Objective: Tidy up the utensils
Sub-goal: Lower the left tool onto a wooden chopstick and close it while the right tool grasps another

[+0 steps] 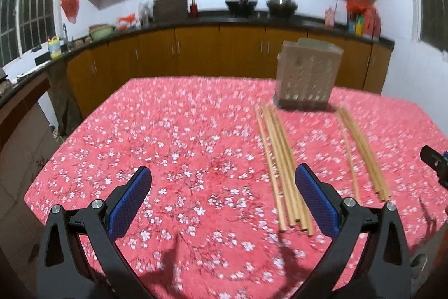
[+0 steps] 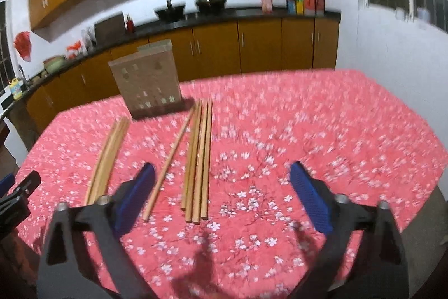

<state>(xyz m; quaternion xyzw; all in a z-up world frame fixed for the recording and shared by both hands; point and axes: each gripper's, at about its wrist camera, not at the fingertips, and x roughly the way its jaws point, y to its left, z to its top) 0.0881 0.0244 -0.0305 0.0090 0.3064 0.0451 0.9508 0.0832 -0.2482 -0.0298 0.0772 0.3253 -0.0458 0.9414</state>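
Wooden chopsticks lie in two bunches on the red floral tablecloth. In the left wrist view the bigger bunch (image 1: 282,170) lies just inside my right finger, and a smaller bunch (image 1: 364,153) lies further right. In the right wrist view the smaller bunch (image 2: 107,159) is at the left and the bigger bunch (image 2: 198,159) in the middle, with one stick (image 2: 168,161) angled apart. A beige perforated utensil holder (image 1: 308,73) (image 2: 147,80) stands upright behind them. My left gripper (image 1: 224,196) and right gripper (image 2: 222,194) are both open, empty and above the table.
The table (image 1: 140,131) has a near edge under both grippers. Kitchen counters with wooden cabinets (image 1: 196,49) run behind it, carrying pots and bottles. The right gripper's tip (image 1: 434,159) shows at the left wrist view's right edge; the left gripper's tip (image 2: 19,192) shows at the right wrist view's left edge.
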